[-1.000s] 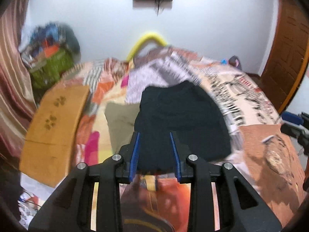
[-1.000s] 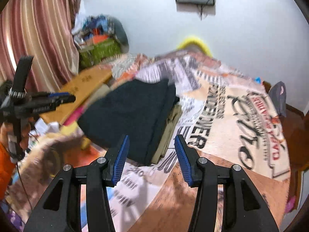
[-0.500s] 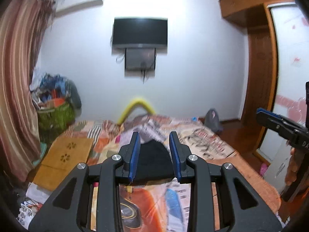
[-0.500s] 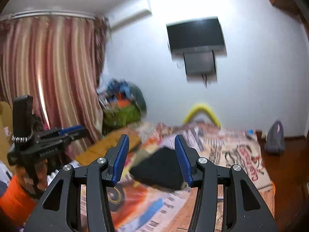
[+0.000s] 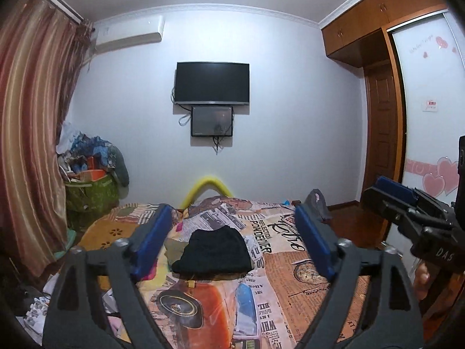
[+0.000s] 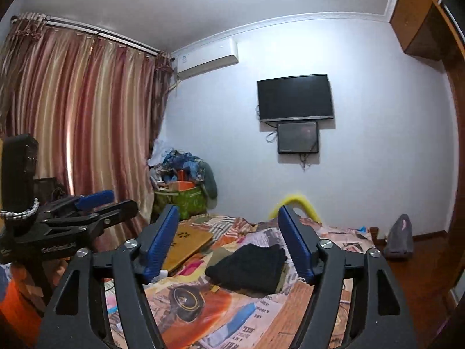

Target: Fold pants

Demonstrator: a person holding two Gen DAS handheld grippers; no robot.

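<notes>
Seemingly done: the black pants [image 5: 213, 251] lie folded on the bed [image 5: 319, 299], and both my left gripper [image 5: 232, 240] and right gripper [image 6: 229, 241], jaws just widened, hold nothing.

Both grippers were lifted and drawn back from the folded black pants [image 5: 213, 251], left lying on the bed [image 5: 305, 264]. Left gripper [image 5: 232, 241] jaws were just opened wide, right gripper [image 6: 231, 241] jaws opened partway; nothing between either.
</notes>
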